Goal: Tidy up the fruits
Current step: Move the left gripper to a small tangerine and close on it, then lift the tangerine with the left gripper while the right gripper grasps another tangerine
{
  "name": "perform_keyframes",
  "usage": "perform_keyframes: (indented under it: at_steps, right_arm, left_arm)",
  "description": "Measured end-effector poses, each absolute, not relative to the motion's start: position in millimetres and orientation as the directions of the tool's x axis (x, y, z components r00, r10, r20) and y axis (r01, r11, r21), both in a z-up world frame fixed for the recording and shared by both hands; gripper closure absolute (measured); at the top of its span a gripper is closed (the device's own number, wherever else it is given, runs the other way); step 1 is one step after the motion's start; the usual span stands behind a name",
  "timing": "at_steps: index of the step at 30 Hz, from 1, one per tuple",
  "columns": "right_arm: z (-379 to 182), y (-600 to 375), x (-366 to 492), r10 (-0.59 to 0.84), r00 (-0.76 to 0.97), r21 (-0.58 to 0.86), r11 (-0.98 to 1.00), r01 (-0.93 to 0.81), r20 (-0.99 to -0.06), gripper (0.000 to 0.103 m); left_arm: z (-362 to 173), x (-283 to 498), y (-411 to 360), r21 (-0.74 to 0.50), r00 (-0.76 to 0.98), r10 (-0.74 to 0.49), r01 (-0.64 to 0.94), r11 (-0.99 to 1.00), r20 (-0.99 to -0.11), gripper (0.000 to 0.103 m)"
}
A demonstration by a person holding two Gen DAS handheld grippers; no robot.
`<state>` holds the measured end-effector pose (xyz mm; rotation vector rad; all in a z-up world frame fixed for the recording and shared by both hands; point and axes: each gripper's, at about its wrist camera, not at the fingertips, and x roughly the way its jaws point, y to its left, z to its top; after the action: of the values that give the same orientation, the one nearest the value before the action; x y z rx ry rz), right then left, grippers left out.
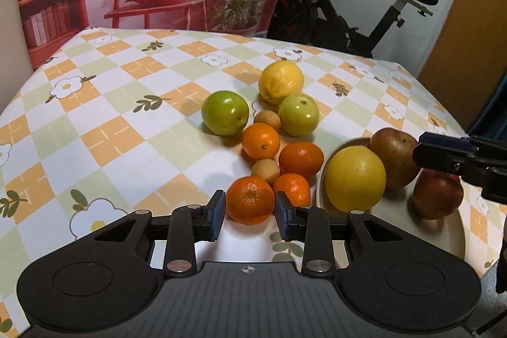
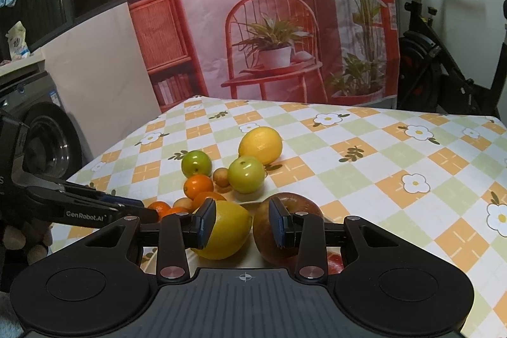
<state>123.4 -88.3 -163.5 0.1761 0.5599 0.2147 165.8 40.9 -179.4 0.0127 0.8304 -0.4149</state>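
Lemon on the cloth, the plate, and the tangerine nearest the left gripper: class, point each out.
lemon (image 1: 280, 81), left wrist view, middle of its skin.
plate (image 1: 456, 238), left wrist view, bare rim.
tangerine (image 1: 250, 200), left wrist view, its top.

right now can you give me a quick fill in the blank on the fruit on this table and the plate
1. The round white plate holds one big yellow citrus fruit and ____ red apples.
2. The fruit lined up between the left gripper fingers is a ____.
3. Loose on the checked flower-print tablecloth lie ____ green apples.
4. The yellow lemon lies ____ the plate.

Missing words: two; mandarin; two; outside
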Motion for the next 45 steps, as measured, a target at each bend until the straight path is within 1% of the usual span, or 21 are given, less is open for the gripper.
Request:
perform_keyframes:
  at_steps: [23, 33, 37, 41, 45]
  right_arm:
    - [-163.5, -84.7, 124.9, 0.256, 0.818, 0.223, 0.962, -0.16, -0.515, 0.069]
    - [-162.2, -82.7, 127.4, 0.258, 0.814, 0.216, 0.962, -0.167, -0.52, 0.069]
    - [-153.7, -76.4, 137.3, 0.285, 0.797, 0.194, 0.958, -0.212, -0.533, 0.069]
    - [-146.2, -59.3, 158.5, 0.334, 0.749, 0.162, 0.942, -0.295, -0.572, 0.069]
    - [-142.2, -34.0, 186.2, 0.368, 0.682, 0.117, 0.915, -0.385, -0.631, 0.069]
  left_arm:
    - [-184.9, 172.2, 33.6, -0.096, 0.61, -0.357, 0.418, 0.903, -0.708, 0.066]
    - [-180.9, 170.1, 39.2, -0.095, 0.635, -0.347, 0.396, 0.913, -0.69, 0.068]
    - [-173.0, 168.4, 55.3, -0.125, 0.65, -0.345, 0.361, 0.924, -0.677, 0.068]
    - [-165.5, 163.2, 74.1, -0.151, 0.668, -0.336, 0.32, 0.935, -0.664, 0.068]
    - [-157.9, 157.0, 90.5, -0.173, 0.691, -0.333, 0.292, 0.941, -0.642, 0.068]
